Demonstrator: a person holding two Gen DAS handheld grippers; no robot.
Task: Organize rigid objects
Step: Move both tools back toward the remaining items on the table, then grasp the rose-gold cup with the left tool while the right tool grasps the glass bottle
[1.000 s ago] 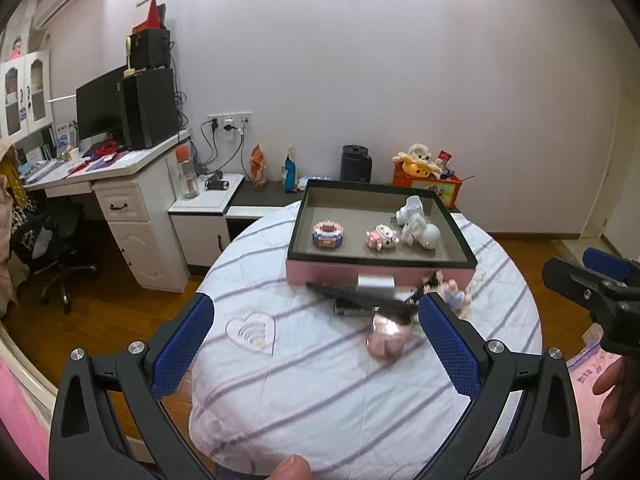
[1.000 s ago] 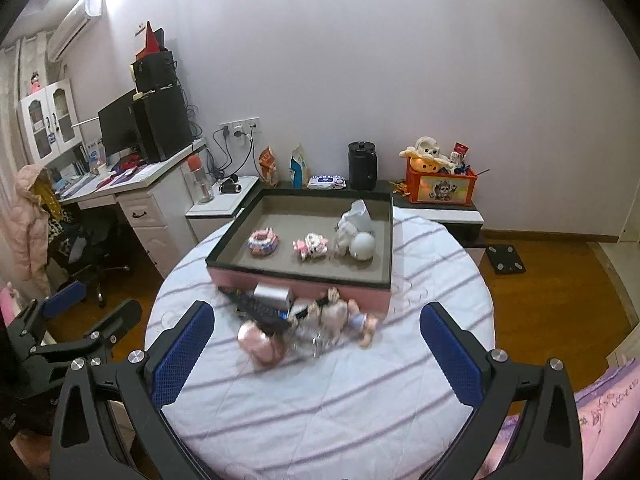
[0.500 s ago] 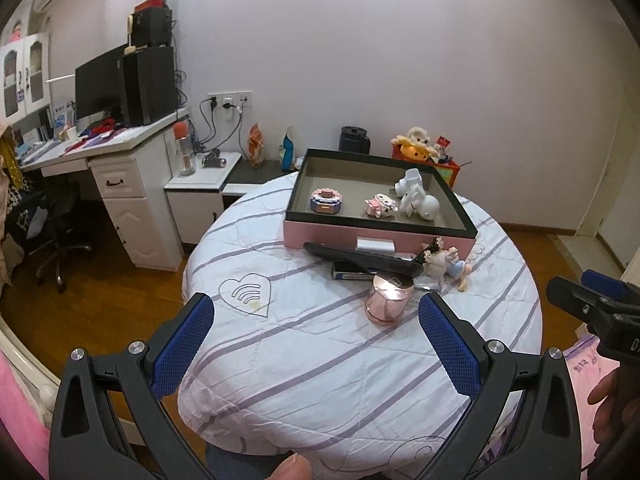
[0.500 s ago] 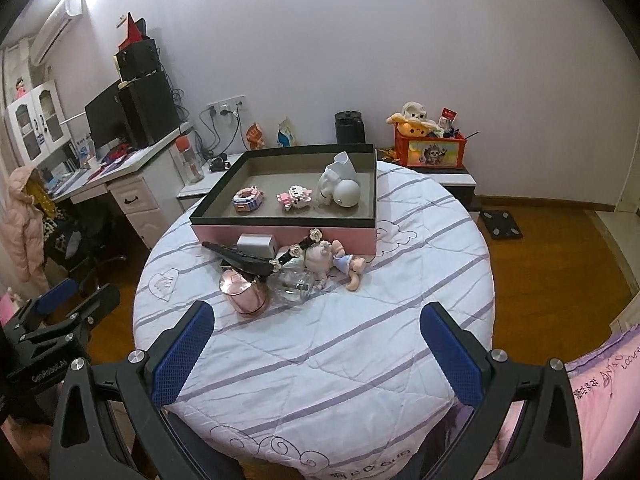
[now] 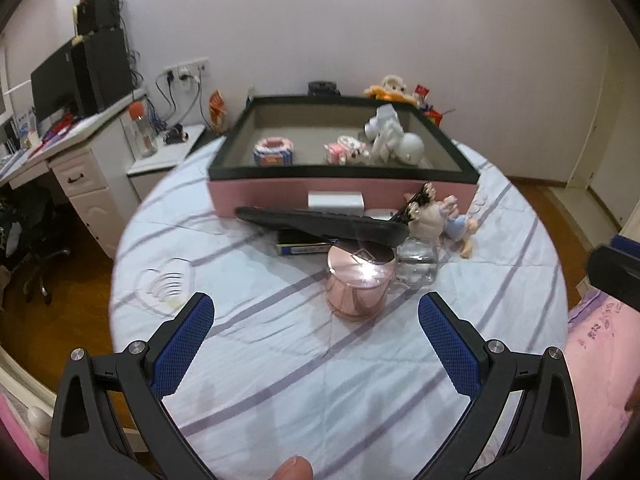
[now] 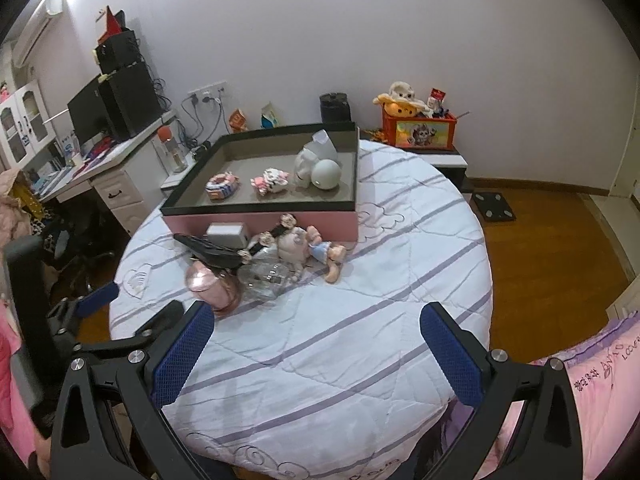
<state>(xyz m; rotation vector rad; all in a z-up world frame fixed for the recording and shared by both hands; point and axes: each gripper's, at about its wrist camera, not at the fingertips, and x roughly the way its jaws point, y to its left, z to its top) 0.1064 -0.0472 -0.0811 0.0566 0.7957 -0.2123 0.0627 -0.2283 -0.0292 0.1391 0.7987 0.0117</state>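
Note:
A pink box (image 5: 280, 194) (image 6: 316, 222) with a dark rim sits at the far side of the round table. Inside lie a ring-shaped toy (image 5: 274, 150), a small pink figure (image 5: 346, 151) and a white figure (image 5: 394, 140). In front of it lie a black remote (image 5: 320, 224), a pink round tin (image 5: 358, 282) (image 6: 212, 286), a clear glass bottle (image 6: 266, 276), a doll (image 6: 316, 250) and a white block (image 5: 335, 201). My left gripper (image 5: 316, 334) is open, just short of the tin. My right gripper (image 6: 316, 340) is open over bare cloth.
The table wears a white cloth with purple stripes (image 6: 360, 340). A desk with monitor and speakers (image 5: 86, 80) stands at the left, a low shelf with an orange toy box (image 6: 418, 130) behind the table. Wooden floor (image 6: 552, 248) lies to the right. The left gripper's body (image 6: 92, 320) shows lower left.
Both grippers have moved forward toward the table and now look down on it from closer. The left one has neared the pink tin. Nothing on the table has moved.

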